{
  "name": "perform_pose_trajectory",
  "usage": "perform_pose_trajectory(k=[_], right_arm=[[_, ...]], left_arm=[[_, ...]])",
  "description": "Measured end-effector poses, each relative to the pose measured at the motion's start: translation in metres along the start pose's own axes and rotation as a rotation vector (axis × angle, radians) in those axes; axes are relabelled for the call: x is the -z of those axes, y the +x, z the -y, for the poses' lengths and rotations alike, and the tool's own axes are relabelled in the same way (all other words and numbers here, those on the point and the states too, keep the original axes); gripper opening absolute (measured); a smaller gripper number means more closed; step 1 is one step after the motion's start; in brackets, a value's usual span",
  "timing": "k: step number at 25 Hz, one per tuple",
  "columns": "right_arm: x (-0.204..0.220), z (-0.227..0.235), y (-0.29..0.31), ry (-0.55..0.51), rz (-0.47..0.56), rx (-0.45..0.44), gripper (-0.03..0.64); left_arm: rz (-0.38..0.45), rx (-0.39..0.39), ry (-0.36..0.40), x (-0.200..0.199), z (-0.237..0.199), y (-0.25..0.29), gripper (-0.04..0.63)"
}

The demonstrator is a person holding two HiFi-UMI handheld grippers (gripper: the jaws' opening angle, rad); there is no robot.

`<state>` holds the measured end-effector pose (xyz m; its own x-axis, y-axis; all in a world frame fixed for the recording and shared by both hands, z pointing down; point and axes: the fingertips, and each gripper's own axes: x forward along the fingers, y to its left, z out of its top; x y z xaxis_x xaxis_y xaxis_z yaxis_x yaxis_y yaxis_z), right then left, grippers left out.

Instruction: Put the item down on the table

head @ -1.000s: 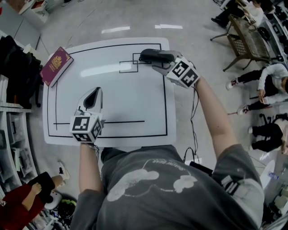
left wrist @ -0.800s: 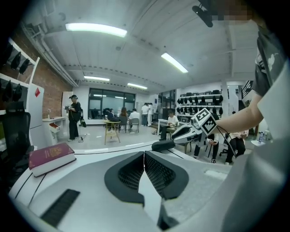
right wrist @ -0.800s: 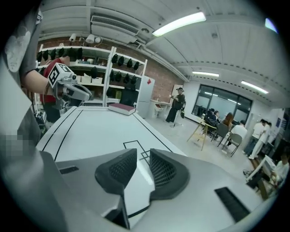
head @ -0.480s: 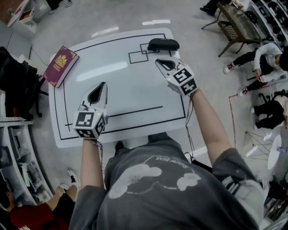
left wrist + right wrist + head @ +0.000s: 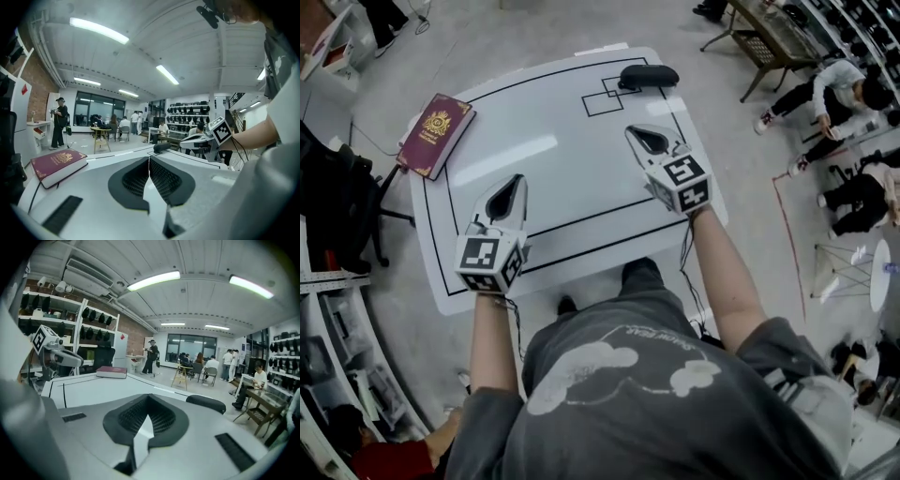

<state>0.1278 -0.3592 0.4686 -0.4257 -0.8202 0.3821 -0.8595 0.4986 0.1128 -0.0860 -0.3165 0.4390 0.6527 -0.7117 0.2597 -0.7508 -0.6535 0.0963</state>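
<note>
We are working over one white table [image 5: 572, 178] marked with black lines. Our two claws are hovering above it: the left gripper [image 5: 516, 180] and the right gripper [image 5: 636, 134] are each pressing their jaws fully together on nothing. One red book [image 5: 437, 134] is lying at the left corner. The task's thing, one black case [image 5: 649, 76], is resting flat at the far edge, well apart from the right gripper. We are judging the release done, so keeping that claw level and clear of the case is serving best.
</note>
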Motion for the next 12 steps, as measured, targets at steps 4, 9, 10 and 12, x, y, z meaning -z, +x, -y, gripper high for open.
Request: perform_pose_trajectory(k=[4,9,10,12], right_arm=[[-0.001,-0.034,-0.021,0.060,0.017,0.069,-0.002],[0.005,-0.087,-0.054,0.124,0.021,0.121,-0.002],[0.006,-0.099,-0.061,0.131,0.021,0.130,-0.002],[0.010,-0.119,-0.075,0.140,0.017,0.145,-0.002]], left_arm=[[0.015,0.048,-0.002,0.008,-0.006,-0.027,0.006],[0.016,0.104,0.009,0.017,-0.003,-0.072,0.006],[0.014,0.115,0.008,0.020,-0.003,-0.080,0.006],[0.007,0.140,0.006,0.025,0.000,-0.093,0.006]])
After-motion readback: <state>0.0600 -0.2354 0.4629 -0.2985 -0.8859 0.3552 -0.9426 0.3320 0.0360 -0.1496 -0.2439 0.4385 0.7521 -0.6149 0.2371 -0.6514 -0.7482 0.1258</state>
